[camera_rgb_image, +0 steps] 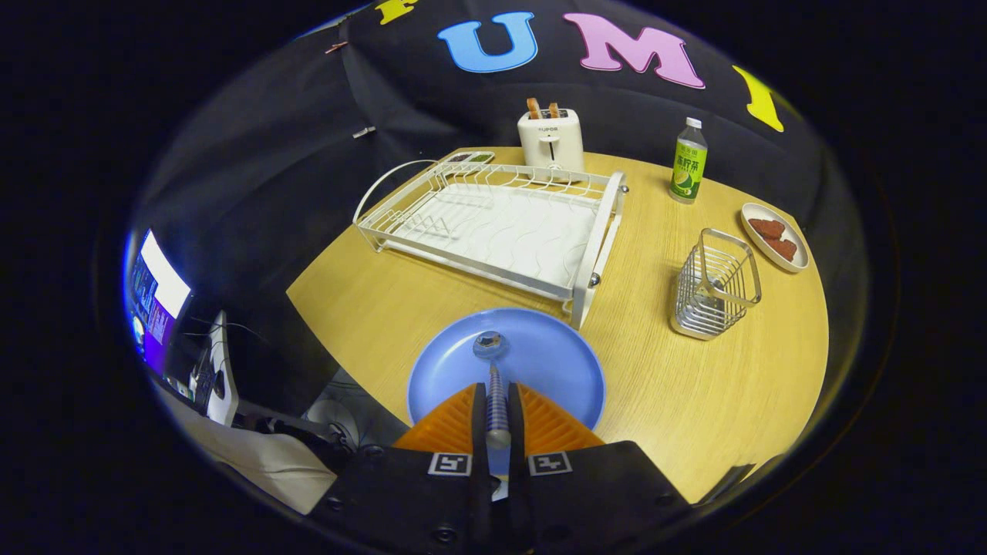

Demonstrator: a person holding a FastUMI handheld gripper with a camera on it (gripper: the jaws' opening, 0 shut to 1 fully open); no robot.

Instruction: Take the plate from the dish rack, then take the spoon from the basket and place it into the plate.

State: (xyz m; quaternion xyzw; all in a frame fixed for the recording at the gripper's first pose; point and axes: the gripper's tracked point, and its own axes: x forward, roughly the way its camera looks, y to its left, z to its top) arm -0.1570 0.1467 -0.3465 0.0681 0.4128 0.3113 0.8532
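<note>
Orange fingers (540, 420) of gripper (497, 408) at bottom centre, nearly closed, both pads pressed on spoon (495, 389) handle. Spoon pointing away from camera, bowl just above or touching blue plate (555, 362); cannot tell which. Plate flat on wooden table (694, 401), lower centre of frame, just in front of rack's near corner. White dish rack (501, 227) at centre, slightly left, holding no dishes. Wire basket (713, 285) right of centre, well apart from plate, something pale inside, too small to tell. Small oval dish (775, 235) with two brown pieces at right, beyond basket. Green bottle (688, 162) upright at upper right, white cap on. White toaster (550, 139) at upper centre behind rack, two slices standing in slots. Small tray (469, 157) with dark contents left of toaster. Lit monitor (158, 297) at left, off table.
</note>
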